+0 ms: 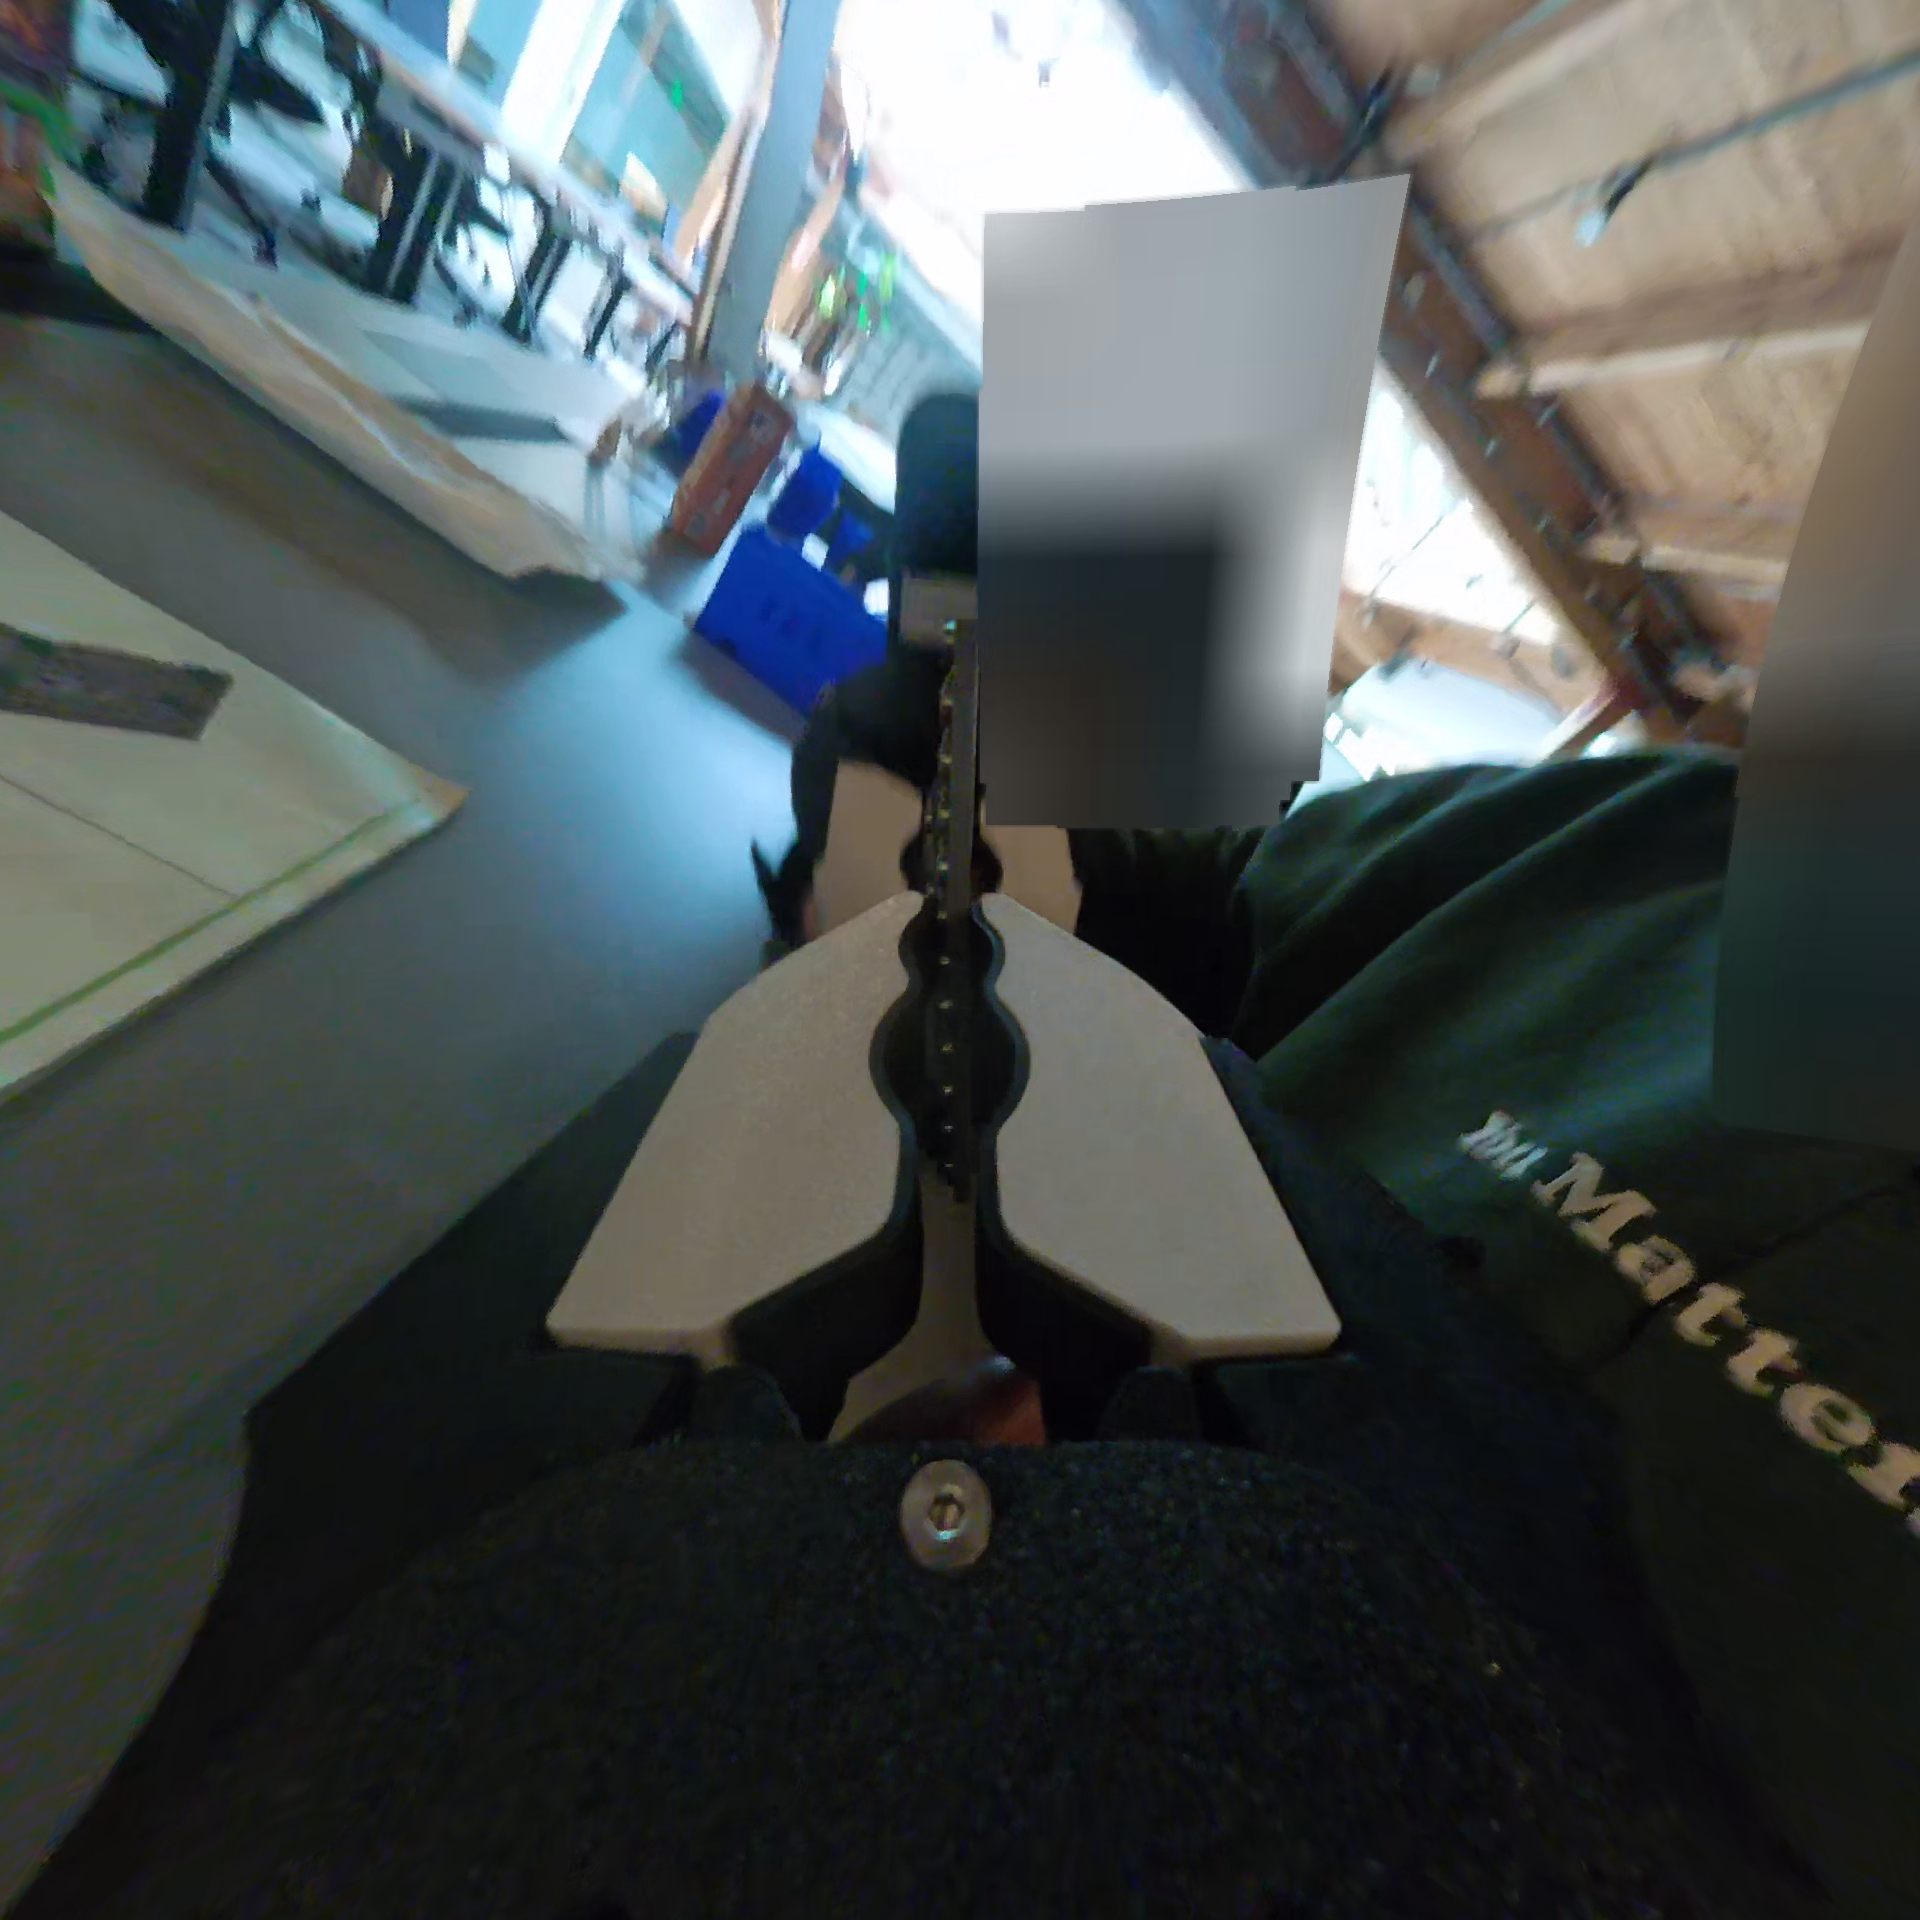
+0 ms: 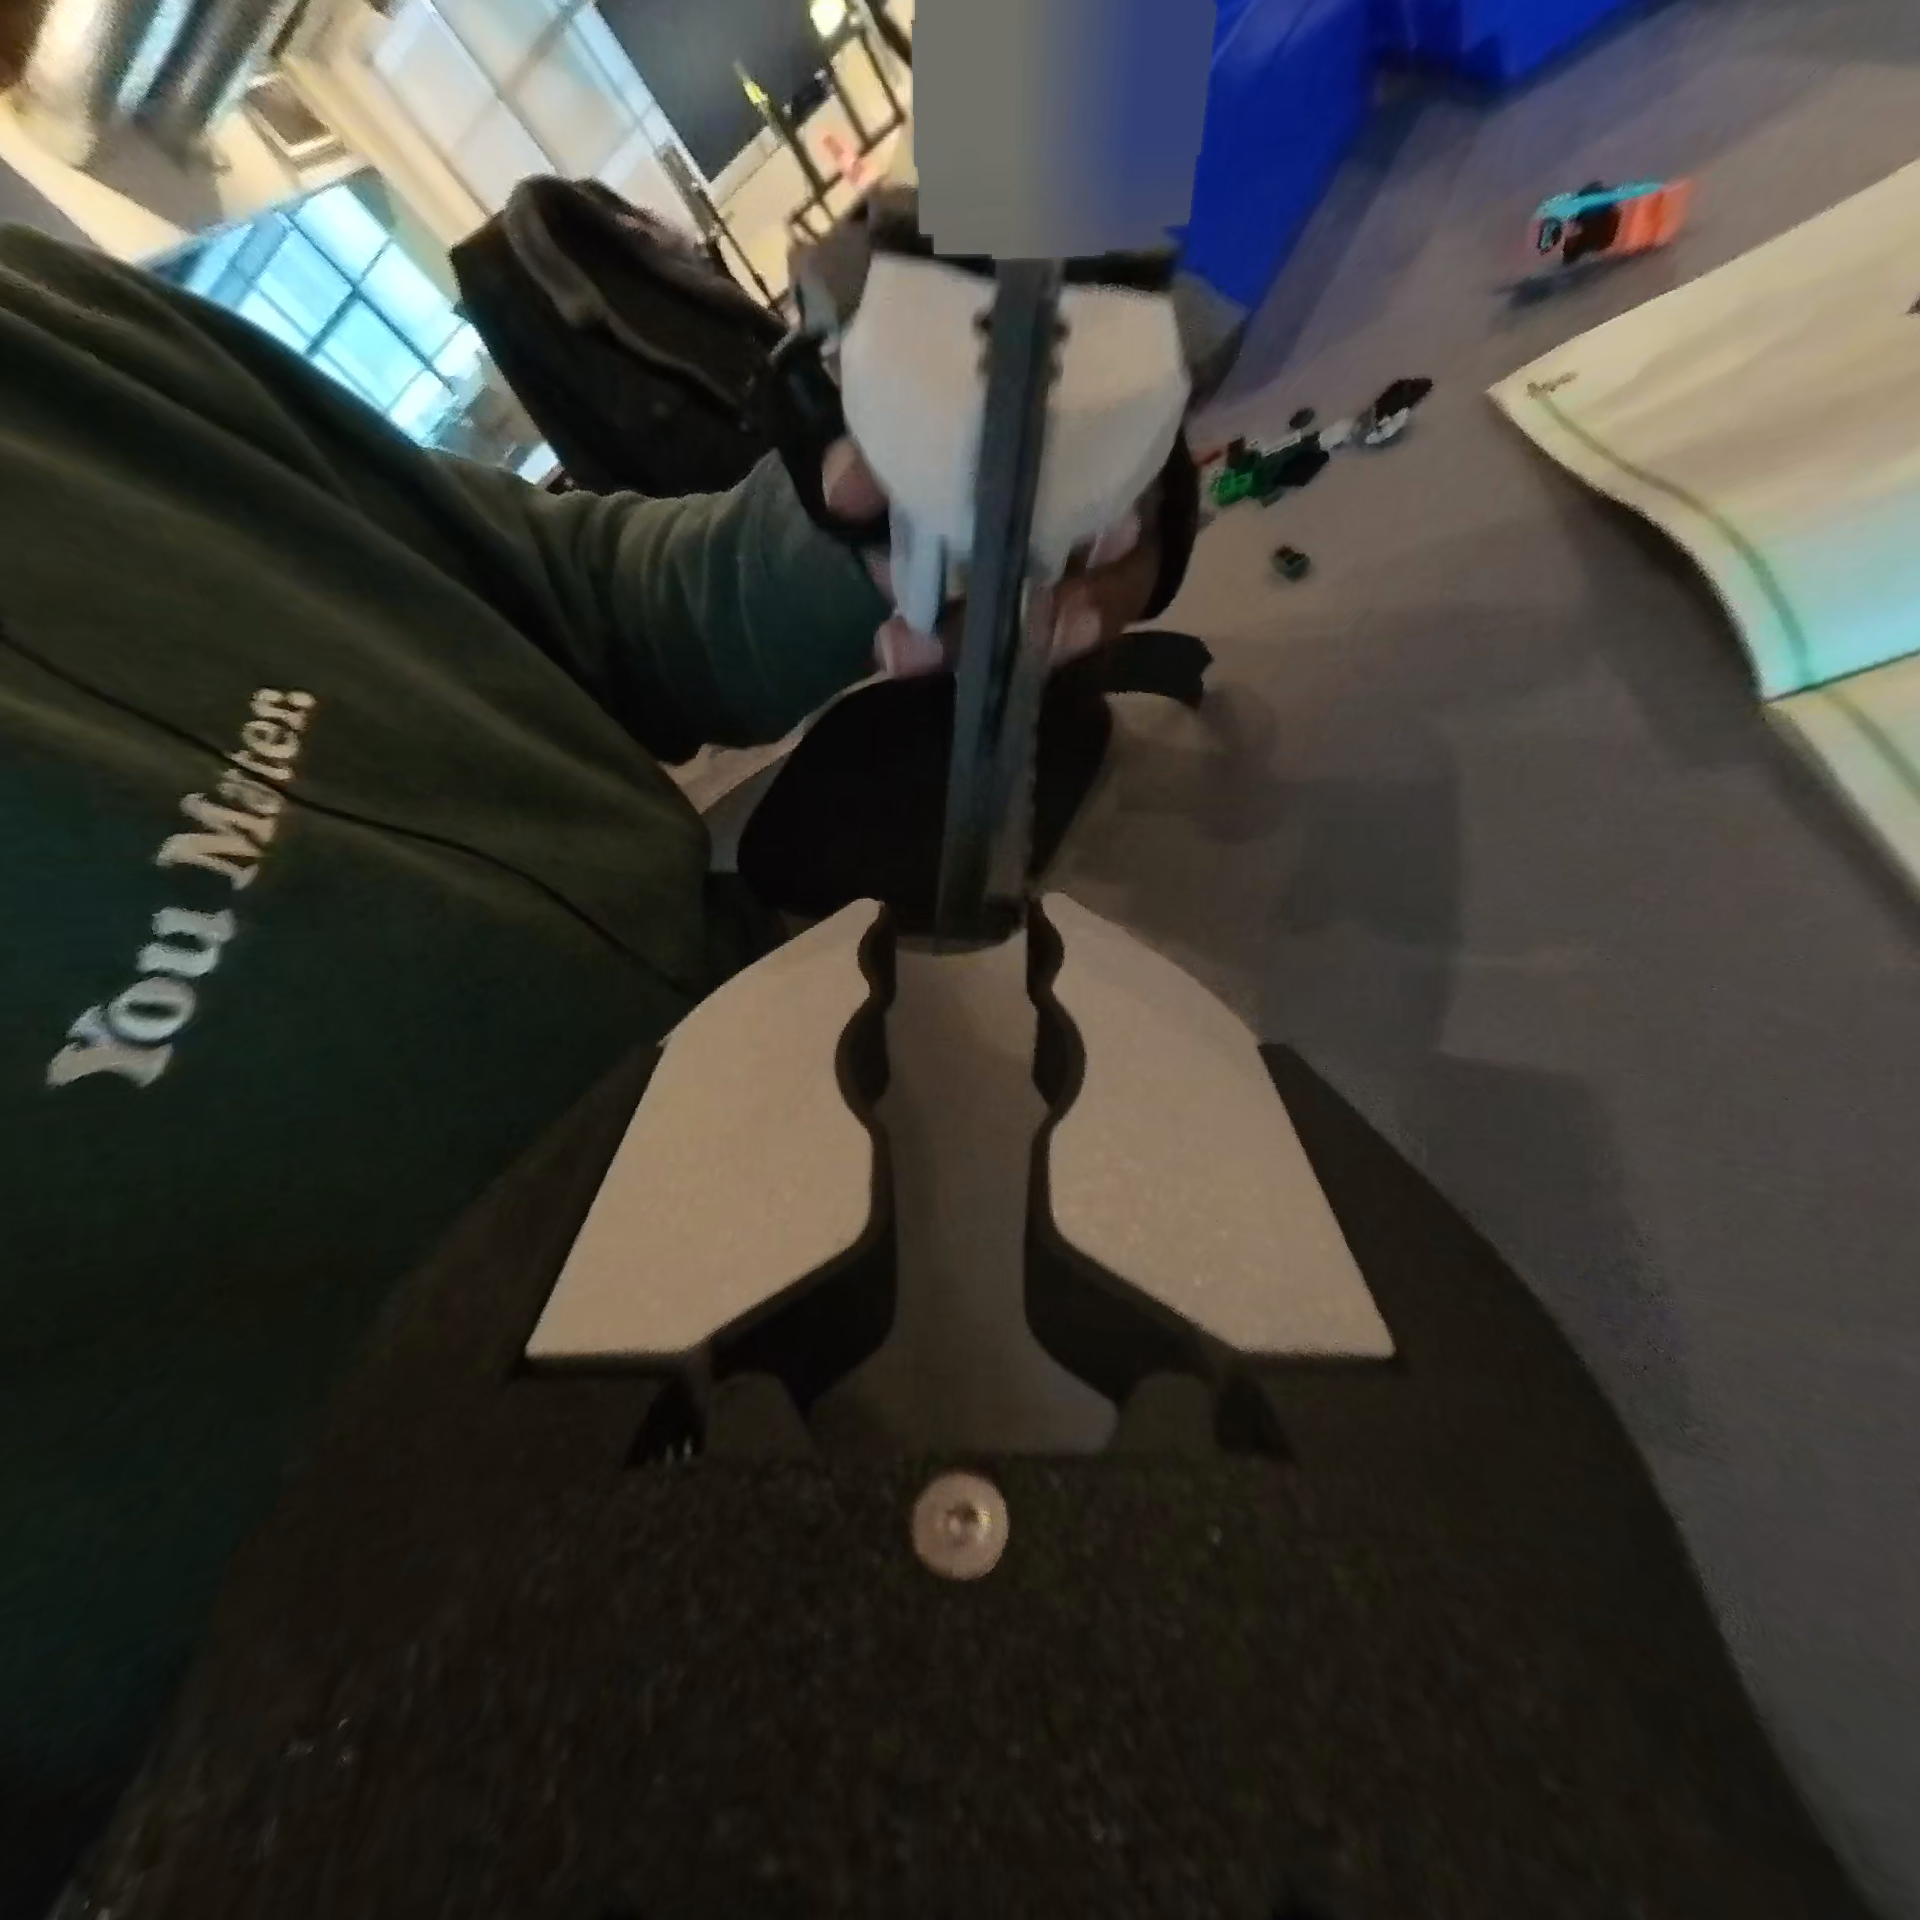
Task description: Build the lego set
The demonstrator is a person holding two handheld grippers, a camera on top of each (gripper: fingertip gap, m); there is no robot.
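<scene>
In the left wrist view my left gripper [image 1: 951, 914] is shut on a long, thin black studded Lego plate [image 1: 958, 748], seen edge-on and running away from me. The right gripper's pale fingers [image 1: 862, 831] flank its far end. In the right wrist view the same plate [image 2: 997, 582] runs from my right gripper [image 2: 956, 925] up to the left gripper [image 2: 1013, 416], which clamps its far part. The right jaws stand a little apart, and the plate's near end fills the gap between the tips. Both grippers hold the plate in the air above the grey table [image 2: 1455, 935].
Several loose Lego pieces [image 2: 1288, 457] and a teal-and-orange model [image 2: 1605, 223] lie on the table to the right. A white instruction sheet [image 2: 1766, 468] lies at the right edge and also shows in the left wrist view [image 1: 156, 831]. A blue bin [image 1: 790, 613] stands beyond. A person's green sweatshirt [image 2: 260, 831] is close by. The grippers' ends are close to 6 cm from one another.
</scene>
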